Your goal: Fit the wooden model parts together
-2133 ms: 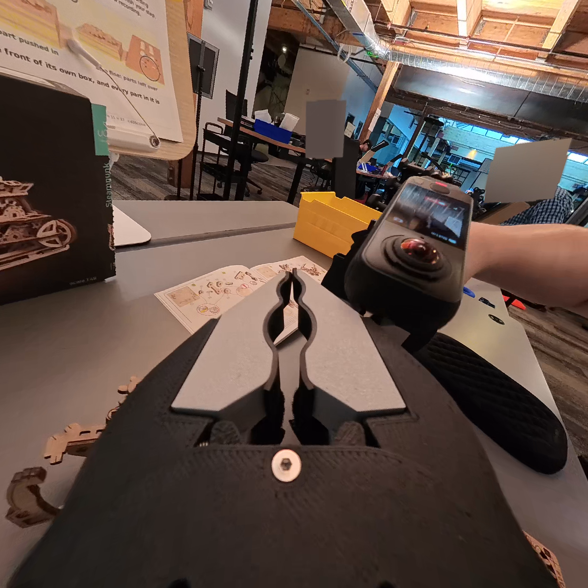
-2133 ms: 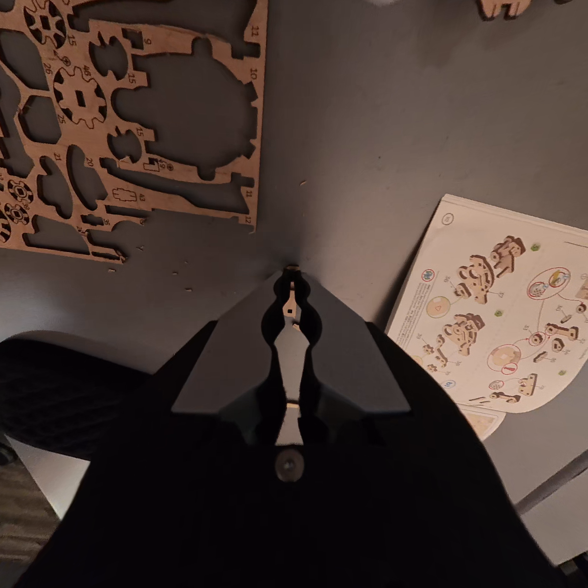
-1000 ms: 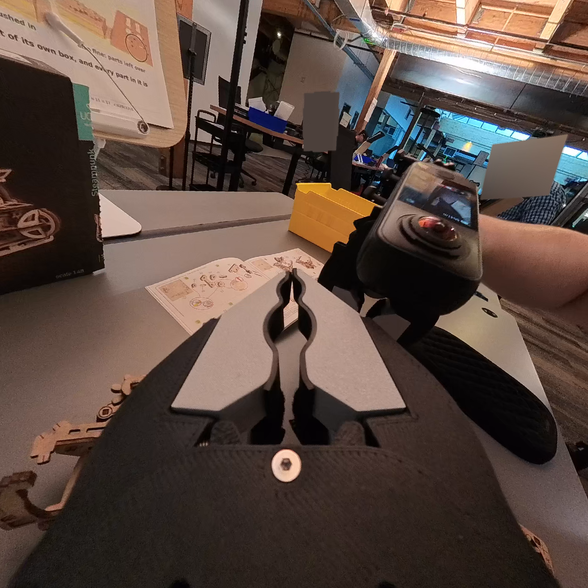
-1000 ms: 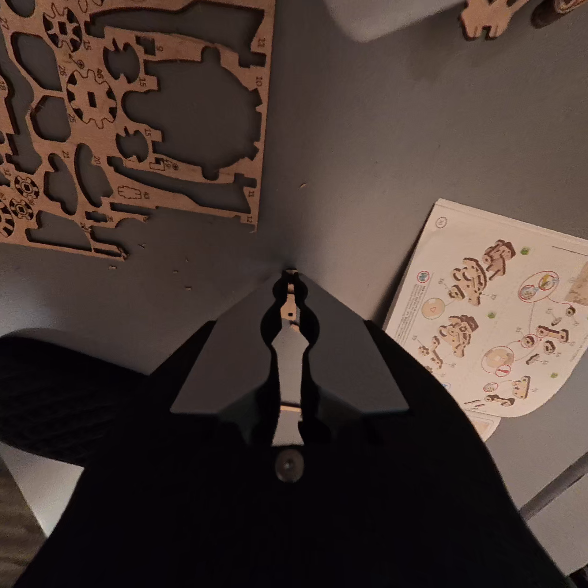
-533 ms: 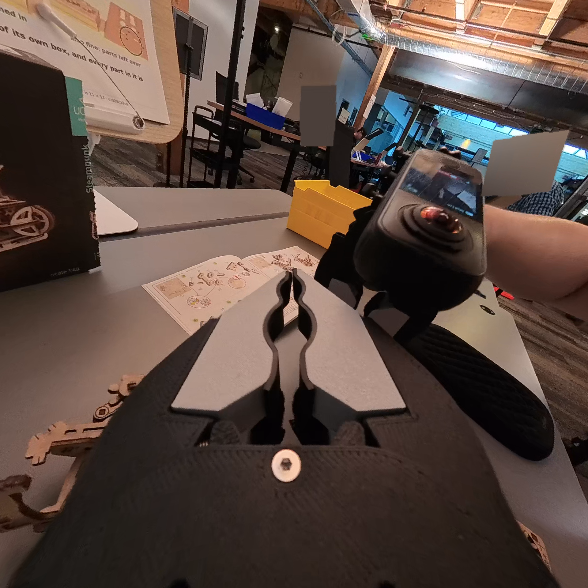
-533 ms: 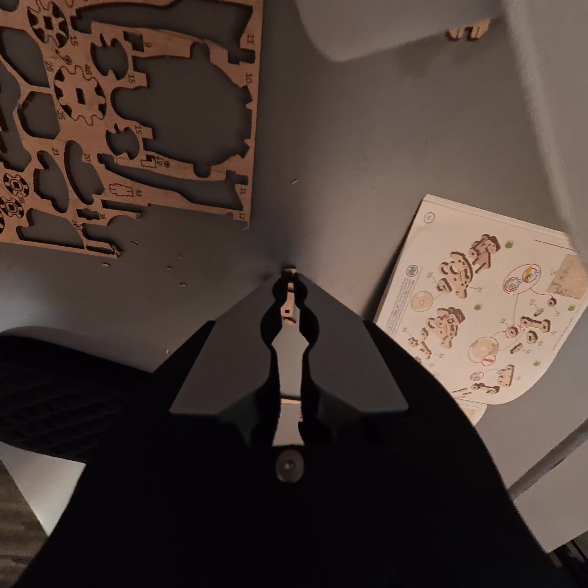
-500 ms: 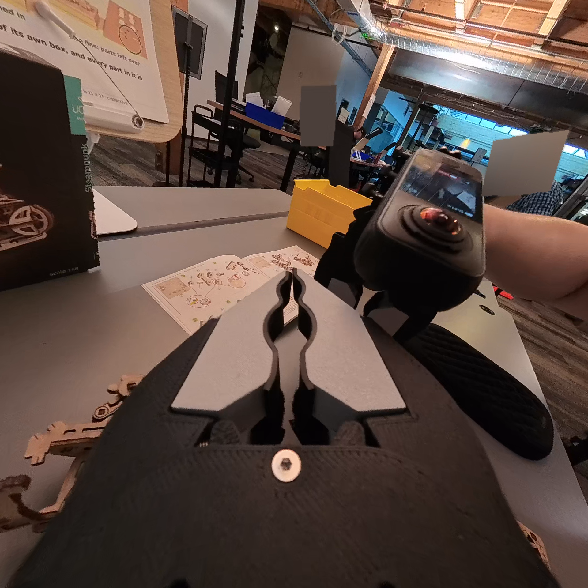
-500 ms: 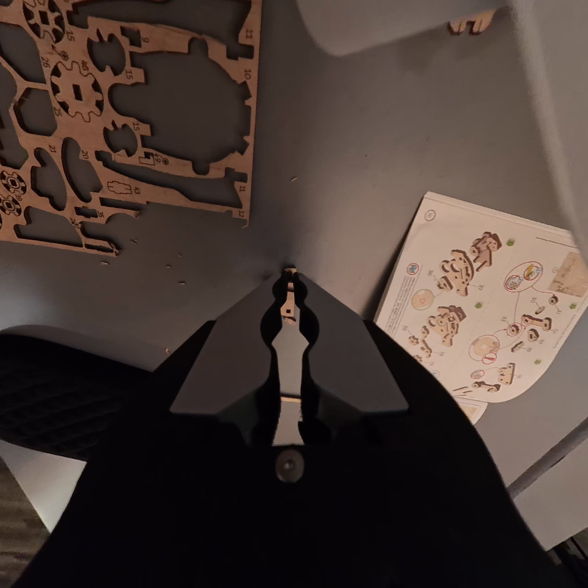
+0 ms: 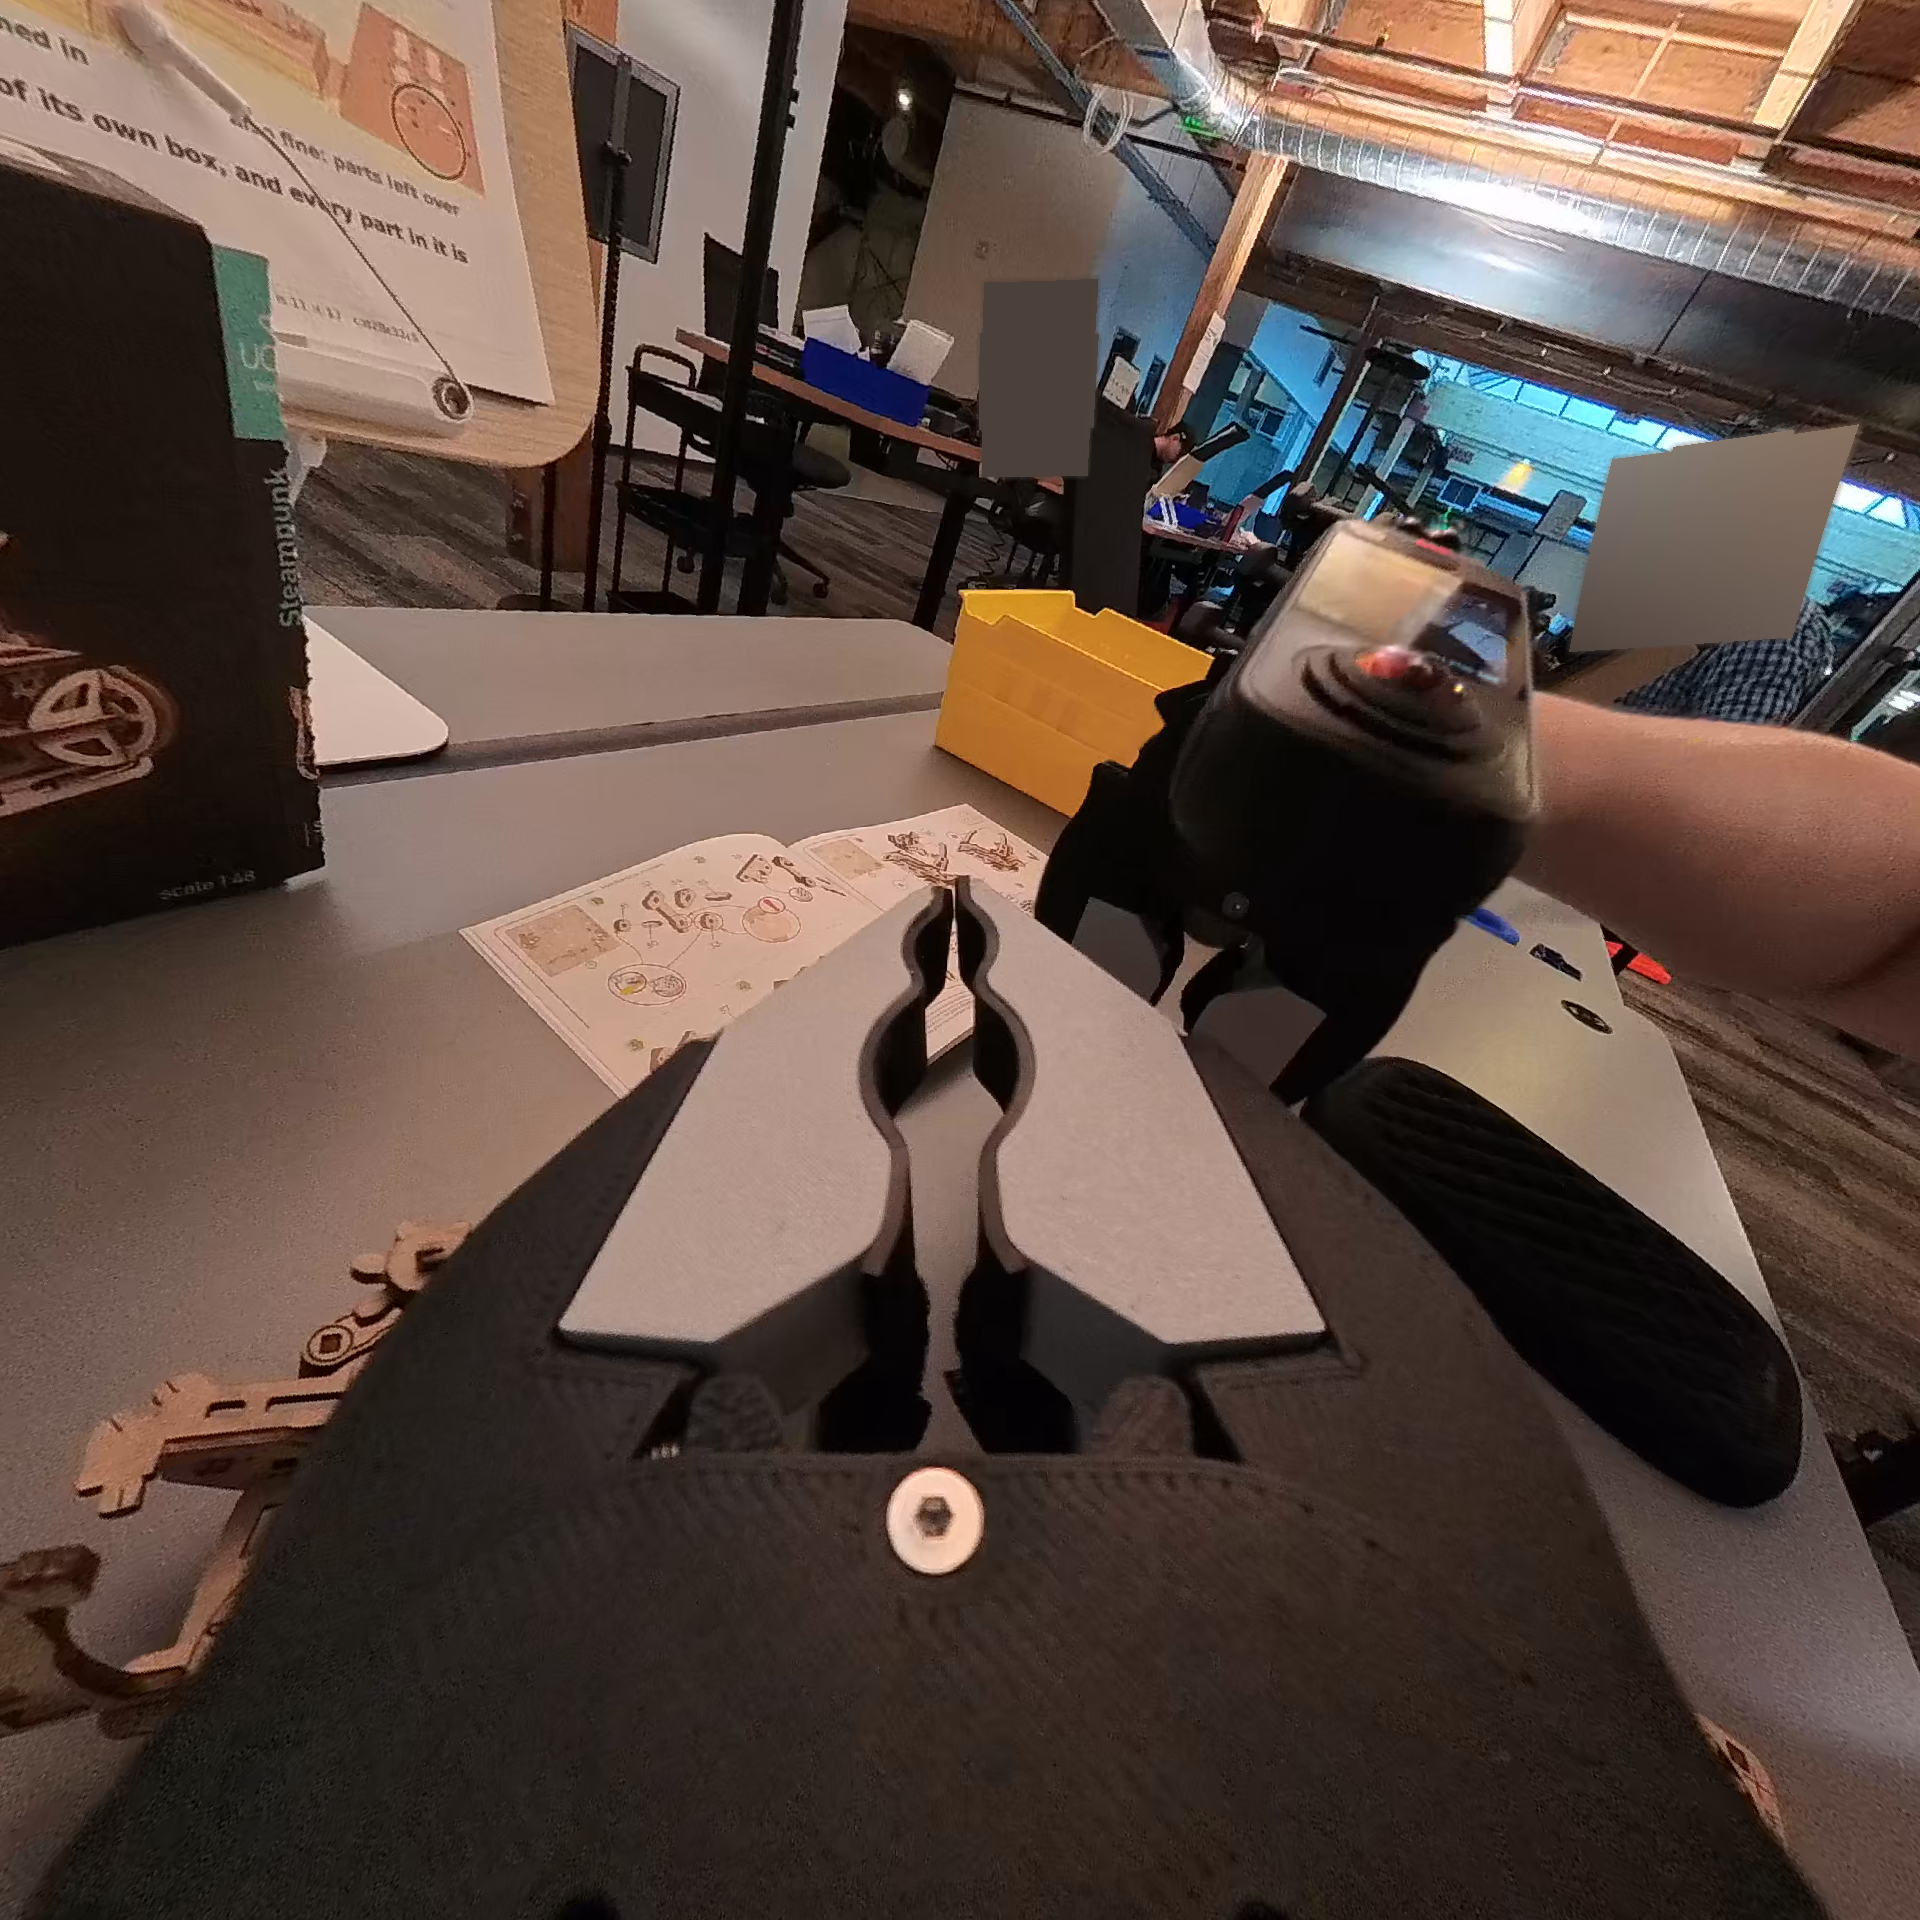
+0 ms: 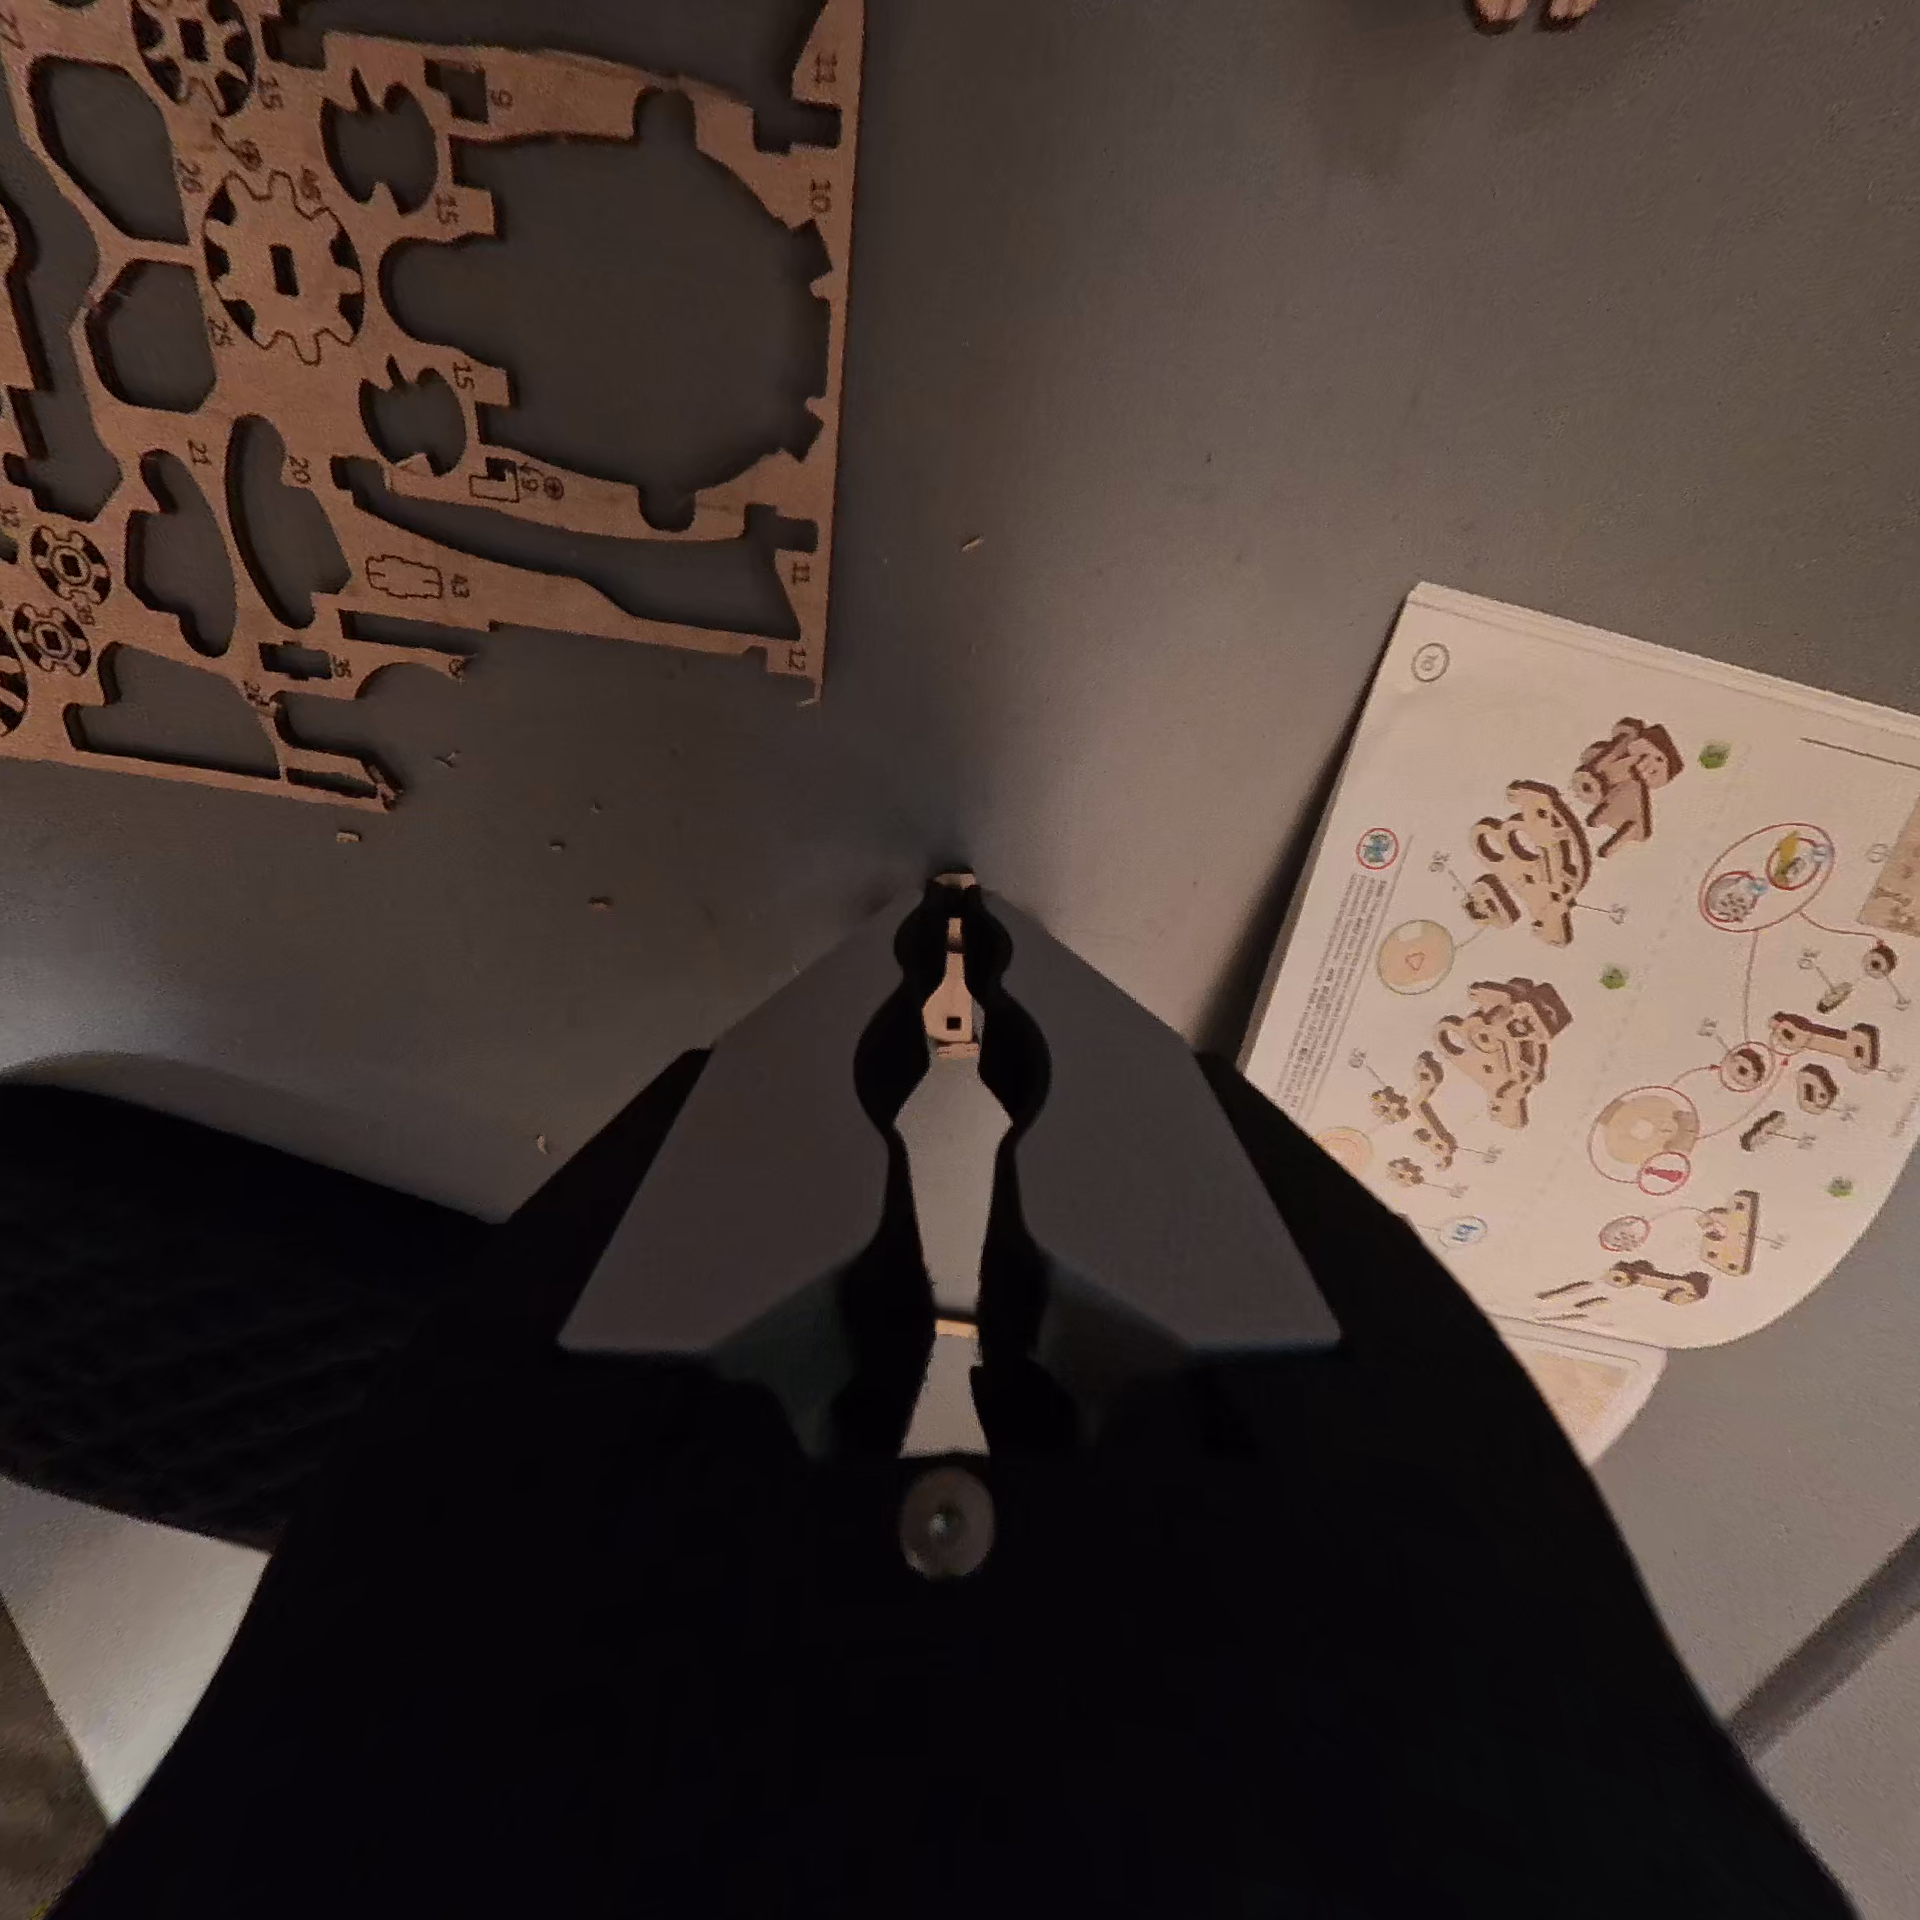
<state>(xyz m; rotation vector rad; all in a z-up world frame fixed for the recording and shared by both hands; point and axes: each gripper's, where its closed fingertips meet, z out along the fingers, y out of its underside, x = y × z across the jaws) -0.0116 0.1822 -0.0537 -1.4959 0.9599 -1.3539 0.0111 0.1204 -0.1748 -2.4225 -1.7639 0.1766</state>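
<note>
- Left wrist view: the left gripper (image 9: 954,902) is pointing level across the grey table (image 9: 208,1091), its fingers pressed together at the tips with nothing between them.
- Beyond the tips an open instruction booklet (image 9: 727,925) is lying flat on the table, and a yellow bin (image 9: 1049,686) is standing farther back.
- At the left a dark model box (image 9: 135,582) is standing upright, and behind it a poster (image 9: 312,187) is hanging.
- Loose wooden model parts (image 9: 208,1423) are lying on the table at the lower left, partly hidden under the gripper body.
- The right gripper (image 9: 1226,997) is hanging over the table to the right, nose down and carrying its camera on top, with a person's forearm (image 9: 1714,852) reaching in from the right edge; whether its tips are touching the table cannot be told.
- A black ribbed pad (image 9: 1558,1268) is lying by the table's right edge.

- Right wrist view: the right gripper (image 10: 956,904) is looking straight down at the table (image 10: 1247,364), clenched on a small pale wooden piece (image 10: 952,997) that is sitting between the fingers near the tips.
- A punched-out wooden sheet (image 10: 416,364) with mostly empty cut-outs is lying at the upper left, well apart from the held piece.
- The instruction booklet (image 10: 1610,987) is lying just beside the gripper on the right.
- Tiny wood chips (image 10: 561,847) are scattered below the sheet.
</note>
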